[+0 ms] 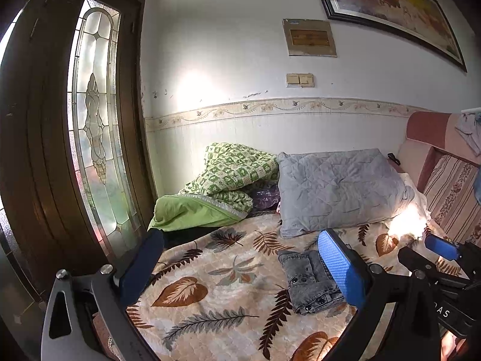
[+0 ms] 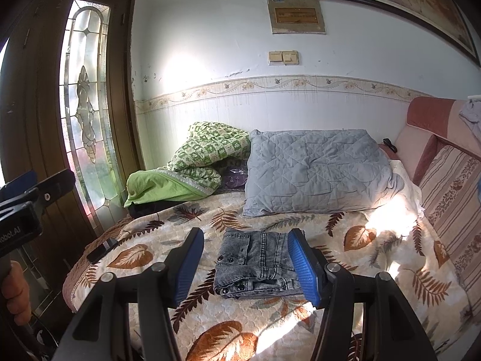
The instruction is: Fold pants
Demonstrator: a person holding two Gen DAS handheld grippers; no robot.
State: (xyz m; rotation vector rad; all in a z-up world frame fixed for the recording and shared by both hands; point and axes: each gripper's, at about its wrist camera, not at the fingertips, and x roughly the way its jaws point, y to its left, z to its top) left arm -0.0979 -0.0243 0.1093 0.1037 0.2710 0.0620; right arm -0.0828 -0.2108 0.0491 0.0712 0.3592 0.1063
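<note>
Lying folded on leaf blanket [image 2: 210, 316], grey pants [image 2: 255, 264]; both claws [image 1: 240, 270] [image 2: 249, 267] released; "robot.AI" on left handle.

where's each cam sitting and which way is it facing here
Left wrist: on the left gripper, facing across the bed toward the wall; its open fingers frame the leaf blanket, with the right gripper at the right edge.
Right wrist: on the right gripper, facing the same way; its open fingers flank the folded jeans, with the left gripper and a hand at the left edge.
Shared: jeans, blanket, grey pillow, green quilt, door.
</note>
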